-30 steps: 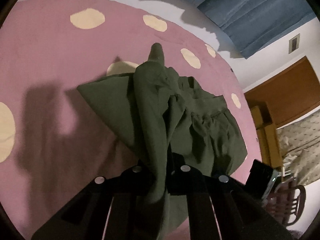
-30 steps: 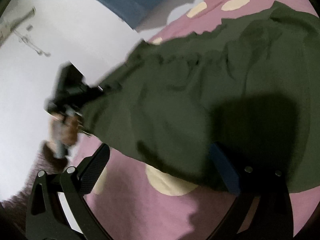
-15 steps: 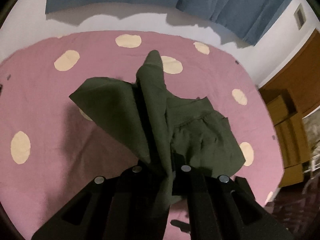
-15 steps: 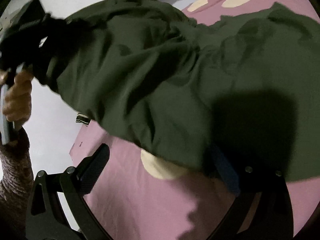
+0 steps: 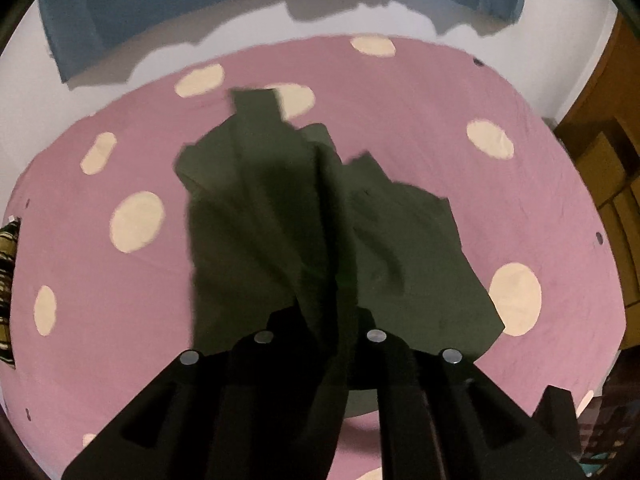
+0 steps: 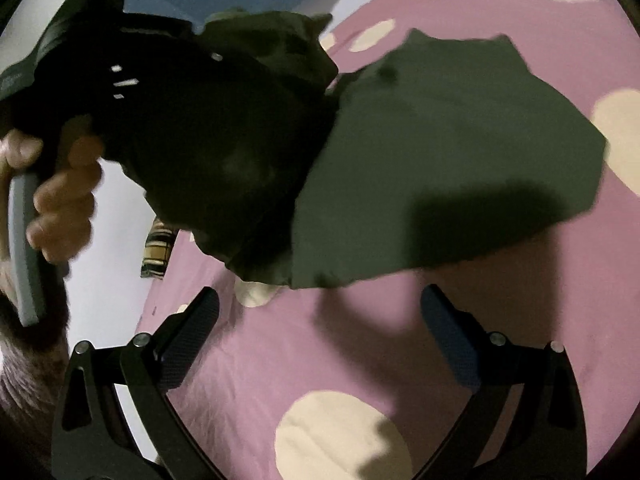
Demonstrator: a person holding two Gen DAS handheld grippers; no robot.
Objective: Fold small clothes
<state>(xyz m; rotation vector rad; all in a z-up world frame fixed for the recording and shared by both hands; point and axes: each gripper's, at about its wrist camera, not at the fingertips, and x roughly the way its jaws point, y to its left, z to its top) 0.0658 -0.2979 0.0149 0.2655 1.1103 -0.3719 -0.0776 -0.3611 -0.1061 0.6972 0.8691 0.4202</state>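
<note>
A dark olive-green small garment (image 5: 280, 216) hangs from my left gripper (image 5: 326, 320), which is shut on a bunched edge of it and holds it above the pink spotted sheet (image 5: 400, 92); its lower part lies on the sheet. In the right wrist view the same garment (image 6: 440, 152) lies partly flat, with the raised part draped by the left gripper's body (image 6: 160, 92) and the holding hand (image 6: 60, 192). My right gripper (image 6: 320, 320) is open and empty, just in front of the garment's near edge.
The pink sheet with cream spots covers the bed. A blue curtain (image 5: 160, 8) and white wall are behind it. Wooden furniture (image 5: 608, 160) stands at the right. A striped cloth (image 6: 160, 252) lies beyond the bed's left edge.
My left gripper has lifted the garment higher and carried it over the bed. My right gripper has drawn back, so the garment's edge no longer lies between its fingers.
</note>
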